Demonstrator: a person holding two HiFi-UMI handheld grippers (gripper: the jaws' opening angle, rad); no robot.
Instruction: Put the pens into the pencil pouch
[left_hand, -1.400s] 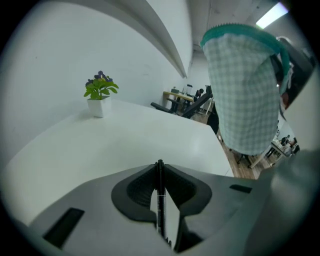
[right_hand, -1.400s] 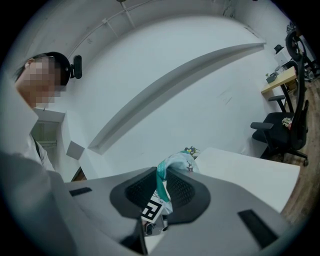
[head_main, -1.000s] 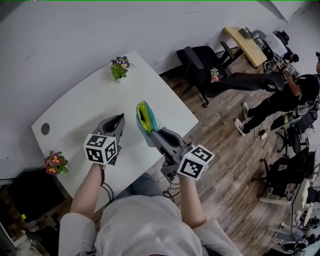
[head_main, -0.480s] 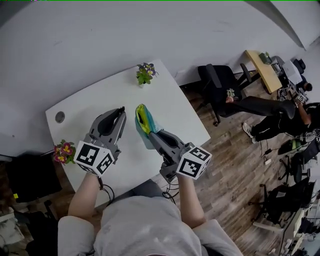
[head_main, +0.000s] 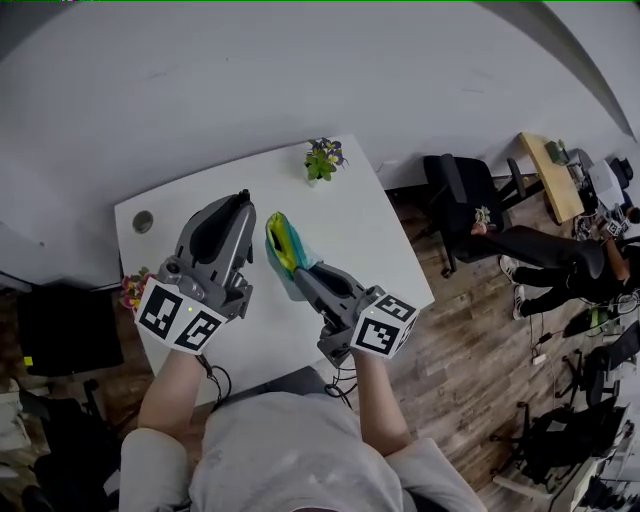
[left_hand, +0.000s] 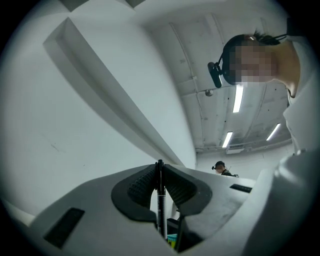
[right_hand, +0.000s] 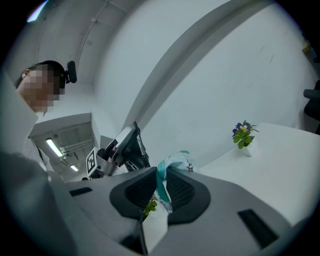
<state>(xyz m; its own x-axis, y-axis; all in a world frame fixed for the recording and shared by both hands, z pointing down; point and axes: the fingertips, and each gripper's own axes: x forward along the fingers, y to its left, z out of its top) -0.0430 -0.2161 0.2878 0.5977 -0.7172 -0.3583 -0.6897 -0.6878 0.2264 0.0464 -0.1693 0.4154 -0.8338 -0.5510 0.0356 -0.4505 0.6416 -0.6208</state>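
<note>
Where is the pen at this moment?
Left gripper view: the black pen is pinched between the left tool's jaws, above the white table, left of the pencil pouch held by the right tool.

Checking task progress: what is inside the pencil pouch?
Only yellow-green lining shows in the pencil pouch; deeper contents are hidden. One pen is outside, in the left gripper.

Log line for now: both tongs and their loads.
left tongs: shut on pen | right tongs: shut on pouch | pen: not yet in pouch

Pouch (head_main: 283, 242) over table (head_main: 365, 232), right of left gripper (head_main: 243, 196), before right gripper (head_main: 300, 270); plant (head_main: 322, 160) at table's far edge.
</note>
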